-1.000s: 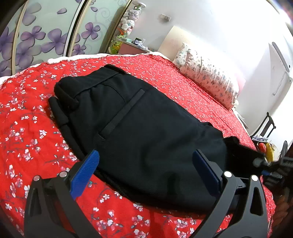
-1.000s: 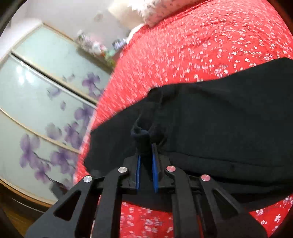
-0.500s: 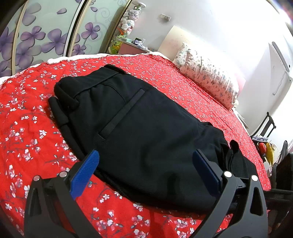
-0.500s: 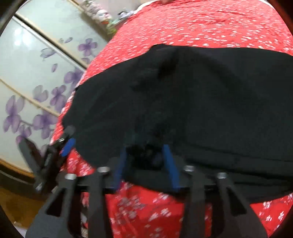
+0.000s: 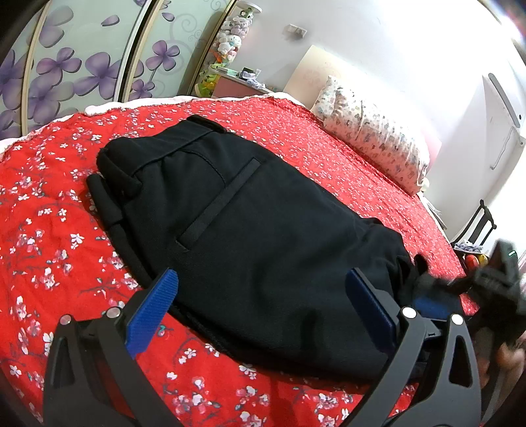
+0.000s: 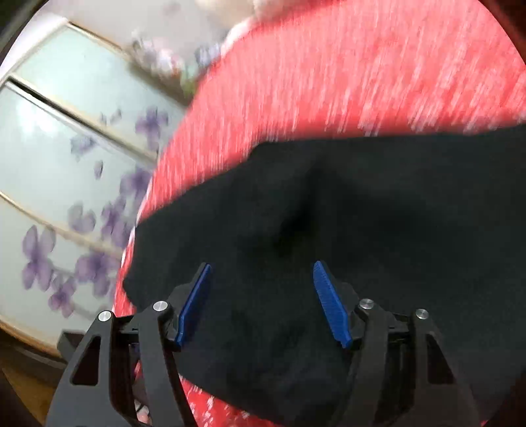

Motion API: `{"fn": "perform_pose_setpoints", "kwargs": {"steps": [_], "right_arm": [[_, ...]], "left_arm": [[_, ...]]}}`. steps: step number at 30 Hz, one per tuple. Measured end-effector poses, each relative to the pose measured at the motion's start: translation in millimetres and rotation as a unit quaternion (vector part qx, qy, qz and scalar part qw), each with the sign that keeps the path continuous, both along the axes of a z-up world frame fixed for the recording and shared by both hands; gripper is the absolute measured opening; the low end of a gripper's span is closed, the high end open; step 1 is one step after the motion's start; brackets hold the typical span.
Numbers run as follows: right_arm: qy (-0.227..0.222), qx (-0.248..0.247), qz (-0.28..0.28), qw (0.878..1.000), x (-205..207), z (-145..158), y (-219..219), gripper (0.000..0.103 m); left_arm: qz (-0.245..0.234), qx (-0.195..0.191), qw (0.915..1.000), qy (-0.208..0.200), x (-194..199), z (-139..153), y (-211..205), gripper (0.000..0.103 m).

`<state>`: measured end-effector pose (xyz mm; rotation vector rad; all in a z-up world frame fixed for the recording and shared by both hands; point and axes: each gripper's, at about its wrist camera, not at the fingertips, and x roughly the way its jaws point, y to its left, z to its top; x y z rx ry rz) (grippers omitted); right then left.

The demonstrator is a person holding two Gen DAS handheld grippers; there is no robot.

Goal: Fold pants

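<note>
1. Left wrist view: my left claw (image 5: 261,307) is wide open, its two blue pads far from each other, and nothing is between them. It hangs over the near edge of the pants (image 5: 250,226).
2. The pants are black and lie folded in a thick bundle on the red bed cover (image 5: 49,230) with small white flowers. They fill the middle of this view, from about 10 o'clock, where the waistband is, to about 4 o'clock.
3. A long straight pocket line (image 5: 222,203) runs across the top layer of the cloth, near the centre.
4. At 3 to 4 o'clock in this view I see my right claw (image 5: 437,302), blurred, at the far end of the pants. From here I cannot tell exactly if it touches the cloth.
5. At 1 to 2 o'clock a pillow (image 5: 371,141) with a small print lies at the edge of the bed. At 10 to 11 o'clock there are wardrobe doors (image 5: 75,62) with purple flowers, and at 12 o'clock some soft toys (image 5: 230,29).
6. Right wrist view: this picture is very blurred. My right claw (image 6: 259,303) is open, the blue pads apart, and it grips nothing.
7. The black pants (image 6: 378,230) fill the lower half of this view, from 8 o'clock to 3 o'clock, and the cloth lies behind and between my pads. The red cover (image 6: 328,82) is at 12 o'clock, the flower doors (image 6: 65,164) at 9 o'clock.
</note>
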<state>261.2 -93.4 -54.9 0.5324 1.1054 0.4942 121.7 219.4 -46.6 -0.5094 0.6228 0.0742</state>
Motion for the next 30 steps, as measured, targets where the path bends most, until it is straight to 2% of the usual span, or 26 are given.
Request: {"fn": "perform_pose_setpoints", "kwargs": {"steps": [2,4,6,10,13,15,16,17,19,21,24,26,28,30], "right_arm": [[-0.049,-0.060,0.029,0.997,-13,3,20,0.076],[-0.078,-0.104,0.065,0.989,-25,9,32,0.075],[-0.091,-0.072,0.060,0.991,-28,20,24,0.075],[-0.151,-0.044,-0.016,0.987,-19,52,-2,0.076],[-0.126,-0.038,-0.039,0.991,-1,46,-11,0.077],[-0.067,-0.018,-0.012,0.998,14,25,-1,0.082],[-0.042,-0.029,0.001,0.999,20,13,8,0.086],[-0.041,-0.046,0.011,0.998,21,8,15,0.091],[-0.066,-0.074,0.034,0.995,16,11,24,0.092],[-0.062,-0.051,0.044,0.996,9,18,18,0.092],[-0.050,0.021,0.057,0.997,-11,30,3,0.092],[-0.052,0.037,0.069,0.996,-30,31,3,0.095],[-0.022,0.024,0.091,0.995,-39,14,12,0.097],[-0.051,-0.015,0.108,0.993,-50,12,19,0.097]], "left_arm": [[0.000,0.000,1.0000,0.000,0,0,0,0.101],[-0.001,0.001,1.0000,0.000,0,0,0,0.101],[0.000,0.001,1.0000,0.000,0,-1,0,0.101],[0.000,0.001,1.0000,0.000,1,0,0,0.101],[0.000,0.003,1.0000,0.001,1,0,0,0.101],[0.001,0.006,1.0000,0.002,1,-1,0,0.101],[0.001,0.006,1.0000,0.003,0,-1,0,0.101],[0.001,0.006,1.0000,0.002,0,-1,0,0.101],[0.000,0.005,1.0000,0.002,1,-1,0,0.101],[0.000,0.005,1.0000,0.002,0,-2,0,0.101],[0.000,0.006,1.0000,0.003,0,-3,1,0.101],[0.000,0.008,1.0000,0.004,0,-3,0,0.101],[0.000,0.012,0.9999,0.007,1,-4,-1,0.101],[0.000,0.012,0.9999,0.007,1,-4,-1,0.101]]}}
